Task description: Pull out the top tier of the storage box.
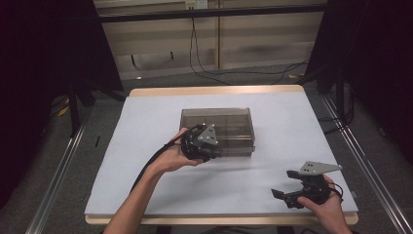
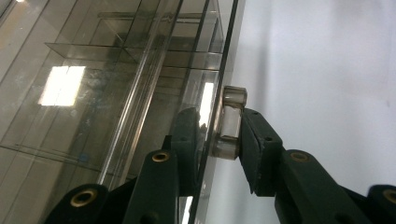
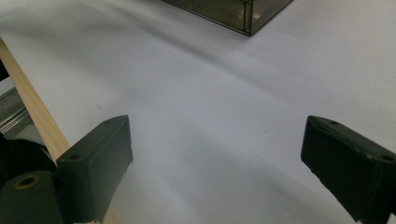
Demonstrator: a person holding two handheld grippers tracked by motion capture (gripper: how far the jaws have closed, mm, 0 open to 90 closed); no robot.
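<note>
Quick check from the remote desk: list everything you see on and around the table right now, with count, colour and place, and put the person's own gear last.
box: one, smoky clear plastic with inner dividers, lid down, middle of the table.
latch knob: one, clear, on the box's front edge, between the left gripper's jaws.
table cover: one, white sheet over the tabletop.
table: one, light wood edge showing around the sheet.
cables: a few, black, on the floor beyond the table.
rails: two, metal, on the floor at either side.
left gripper: one, black, at the box's front, shut on the latch knob.
right gripper: one, black, open, over the table's near right corner.
hands: two, one on each gripper.
</note>
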